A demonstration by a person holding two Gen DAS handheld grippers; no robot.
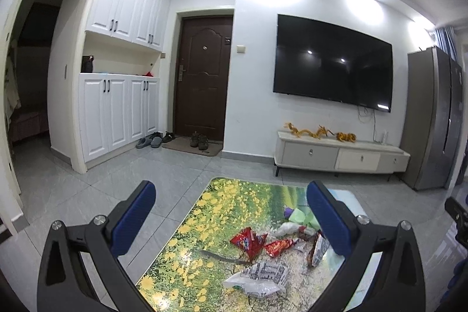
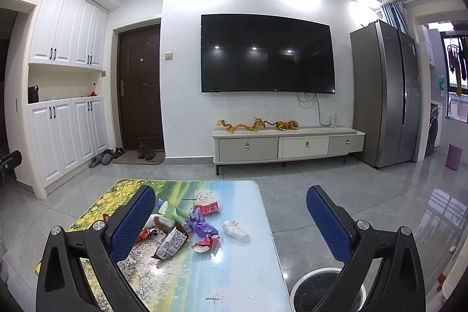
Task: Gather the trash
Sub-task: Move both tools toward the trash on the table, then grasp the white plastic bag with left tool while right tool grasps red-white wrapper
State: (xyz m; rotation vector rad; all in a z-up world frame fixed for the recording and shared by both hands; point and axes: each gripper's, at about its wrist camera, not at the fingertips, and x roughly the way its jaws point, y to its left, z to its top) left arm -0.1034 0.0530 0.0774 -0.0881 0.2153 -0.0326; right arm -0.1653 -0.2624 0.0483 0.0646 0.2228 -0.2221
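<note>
Trash lies loose on the low table [image 2: 251, 259] with the printed landscape top, bunched toward its middle. A red snack wrapper [image 1: 248, 241] is torn open and crumpled, with a smaller red one [image 1: 278, 247] just beside it. Nearest the table's front edge, a clear plastic bag [image 1: 257, 281] with black print lies flat. A dark packet with a barcode label [image 2: 171, 246] rests tilted. A purple wrapper [image 2: 201, 225], a pale green bag [image 2: 169, 209], a small red box [image 2: 209, 206] and a crumpled white tissue [image 2: 235, 230] lie scattered nearby, the tissue a little apart.
</note>
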